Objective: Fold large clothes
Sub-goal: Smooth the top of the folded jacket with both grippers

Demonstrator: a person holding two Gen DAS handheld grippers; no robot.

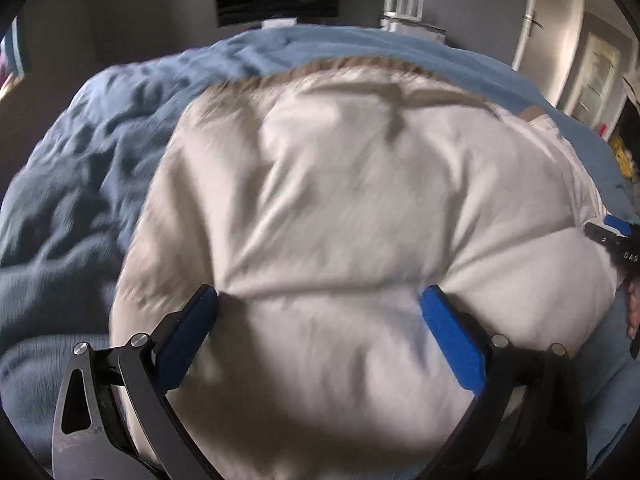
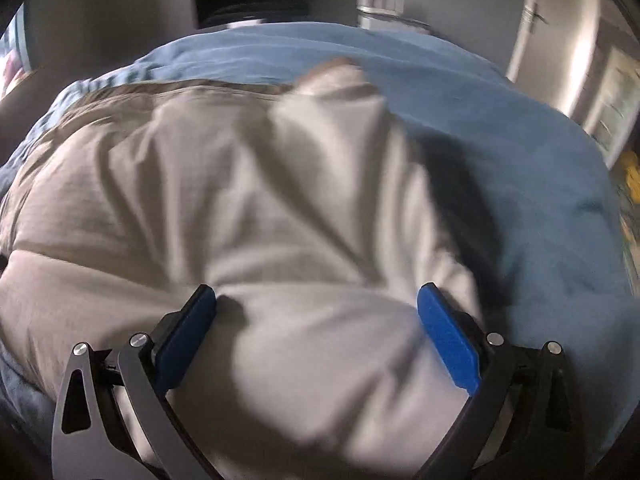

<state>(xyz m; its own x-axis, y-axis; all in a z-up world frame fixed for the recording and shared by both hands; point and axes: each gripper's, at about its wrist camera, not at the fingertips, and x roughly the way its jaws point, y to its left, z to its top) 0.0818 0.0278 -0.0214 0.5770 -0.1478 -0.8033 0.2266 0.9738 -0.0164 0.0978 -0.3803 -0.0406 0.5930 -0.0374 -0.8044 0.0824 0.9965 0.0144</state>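
My left gripper (image 1: 318,300) gapes wide over the puffy white jacket (image 1: 360,200); the jacket lies on the blue duvet (image 1: 80,168); my right gripper (image 2: 316,300) equally wide above the jacket's right side, gripping nothing.

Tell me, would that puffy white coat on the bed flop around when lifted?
Probably. The white coat looks quilted and puffy, so likely soft, bulky, light for its size. Its creases suggest it would sag and drape, not hold shape. Its smooth-looking shell may slip between the open fingers.
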